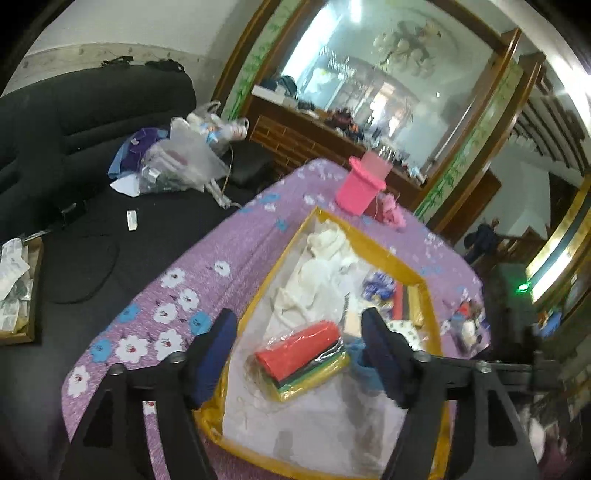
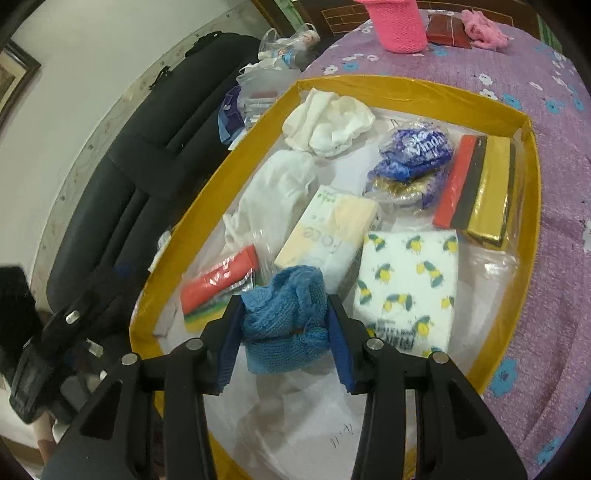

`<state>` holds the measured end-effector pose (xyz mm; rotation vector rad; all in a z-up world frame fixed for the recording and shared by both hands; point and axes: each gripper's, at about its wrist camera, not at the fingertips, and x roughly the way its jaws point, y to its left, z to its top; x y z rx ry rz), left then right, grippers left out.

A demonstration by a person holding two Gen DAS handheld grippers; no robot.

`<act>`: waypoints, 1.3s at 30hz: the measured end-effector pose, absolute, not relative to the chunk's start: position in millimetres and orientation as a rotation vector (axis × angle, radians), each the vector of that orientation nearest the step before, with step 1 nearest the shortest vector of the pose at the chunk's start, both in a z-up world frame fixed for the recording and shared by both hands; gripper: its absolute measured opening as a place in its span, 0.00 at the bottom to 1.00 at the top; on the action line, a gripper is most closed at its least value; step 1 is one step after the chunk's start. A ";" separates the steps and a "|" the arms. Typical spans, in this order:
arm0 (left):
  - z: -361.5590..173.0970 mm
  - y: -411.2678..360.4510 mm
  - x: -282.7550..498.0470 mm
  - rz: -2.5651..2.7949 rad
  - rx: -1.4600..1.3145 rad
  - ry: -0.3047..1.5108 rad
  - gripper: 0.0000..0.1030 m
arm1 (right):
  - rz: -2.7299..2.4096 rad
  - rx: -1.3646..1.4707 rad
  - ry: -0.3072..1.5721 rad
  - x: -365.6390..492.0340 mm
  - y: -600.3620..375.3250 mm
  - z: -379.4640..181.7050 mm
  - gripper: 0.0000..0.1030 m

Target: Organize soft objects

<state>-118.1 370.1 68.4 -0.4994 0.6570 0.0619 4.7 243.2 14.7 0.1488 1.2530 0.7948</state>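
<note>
A blue knitted cloth [image 2: 286, 317] is sitting bunched between the pads of the right gripper [image 2: 284, 339], which is pinching it from both sides at a narrow spread, low over the near end of the yellow-rimmed tray [image 2: 406, 88]. Just beyond the cloth, to the left, a clear packet of red, green and yellow sheets [image 2: 218, 284] is lying on the tray floor. The left gripper [image 1: 299, 354] is hanging over that same packet [image 1: 303, 354] with its jaws standing wide; the packet is lying loose between them, and neither pad is pressing on it.

Farther into the tray, a cream tissue pack [image 2: 328, 229] and a lemon-print napkin pack [image 2: 406, 288] are lying side by side. On the far right, a red, black and gold bundle [image 2: 476, 188] is leaning along the tray wall, with a blue foil bag [image 2: 413, 158] just beside it. White cloths [image 2: 328, 122] are piling up at the far left corner.

The tray is resting on a purple flowered bedspread [image 2: 554, 184]. At the far end of the bedspread a pink knitted cup [image 2: 399, 26] is standing upright, with a pink woolly piece [image 2: 484, 29] near it to the right. A black sofa [image 1: 74, 122] is lying off to the left, carrying plastic bags [image 1: 184, 155].
</note>
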 end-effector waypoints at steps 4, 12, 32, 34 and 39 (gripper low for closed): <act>75.5 374.2 -134.9 0.055 -0.526 0.611 0.76 | 0.813 0.172 1.230 3.9 240.9 21.0 0.60; 71.4 371.1 -154.3 0.041 -0.540 0.615 0.76 | 0.823 0.163 1.133 -7.5 213.7 52.9 0.60; 106.7 274.5 -168.1 -0.078 -0.400 0.685 0.79 | 0.609 0.192 0.984 -41.2 70.1 75.7 0.60; 110.4 263.4 -170.1 -0.093 -0.372 0.691 0.79 | 0.558 0.139 0.943 -49.8 62.0 82.1 0.60; 114.5 238.1 -172.8 -0.115 -0.322 0.704 0.79 | 0.425 0.037 0.836 -71.8 41.0 101.3 0.60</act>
